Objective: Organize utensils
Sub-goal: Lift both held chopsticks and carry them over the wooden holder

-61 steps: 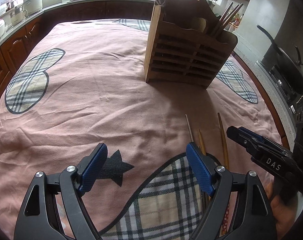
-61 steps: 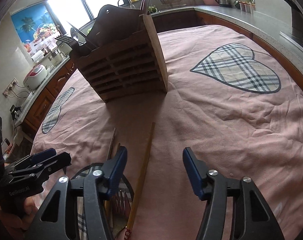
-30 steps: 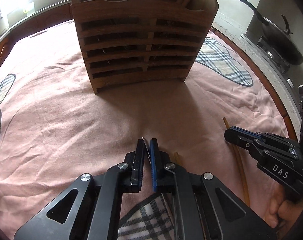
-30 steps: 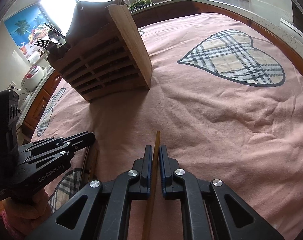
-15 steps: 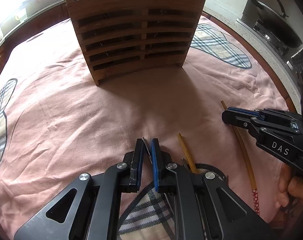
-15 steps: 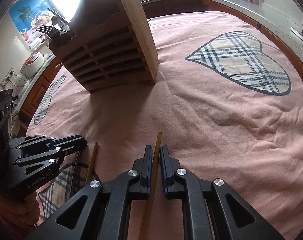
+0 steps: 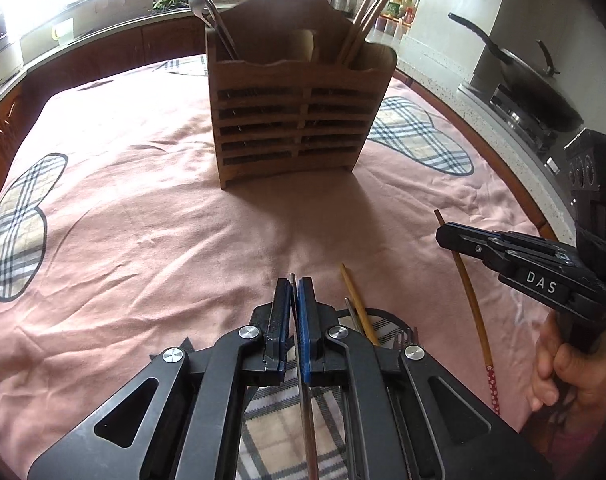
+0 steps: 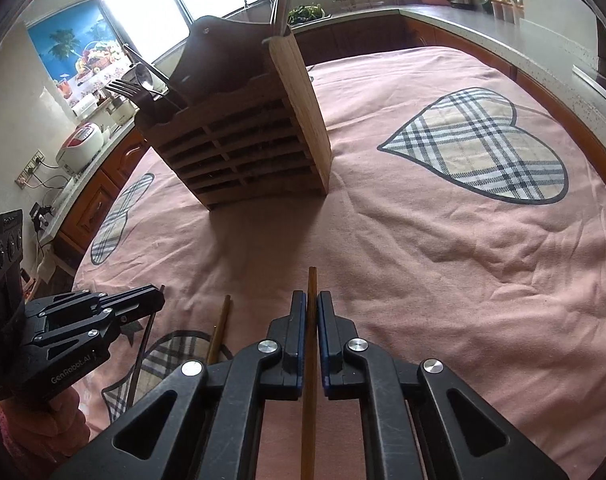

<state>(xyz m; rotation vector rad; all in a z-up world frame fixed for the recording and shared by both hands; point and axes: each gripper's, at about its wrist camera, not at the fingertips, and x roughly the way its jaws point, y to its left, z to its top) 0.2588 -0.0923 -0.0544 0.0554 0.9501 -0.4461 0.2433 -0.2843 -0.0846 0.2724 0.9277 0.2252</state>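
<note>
A slatted utensil holder (image 7: 299, 120) is set upright on the cloth-covered counter (image 7: 143, 220), well ahead of both tools. In its left compartment spoons (image 7: 207, 4) are stood; in its right compartment chopsticks (image 7: 367, 12) are leaned. Nearer, the left tool (image 7: 294, 300) is placed left of the right tool (image 7: 447, 236). A thin metal utensil (image 7: 307, 420) is clamped between the left tool's jaws, and a chopstick (image 8: 310, 360) is clamped between the right tool's (image 8: 311, 316) jaws. Between the two tools, a second chopstick (image 7: 357, 300) is laid on the cloth, with fork tines (image 7: 411, 334) just beside it. A wok (image 7: 523, 88) is seen on a stove beyond the counter's right edge.
</note>
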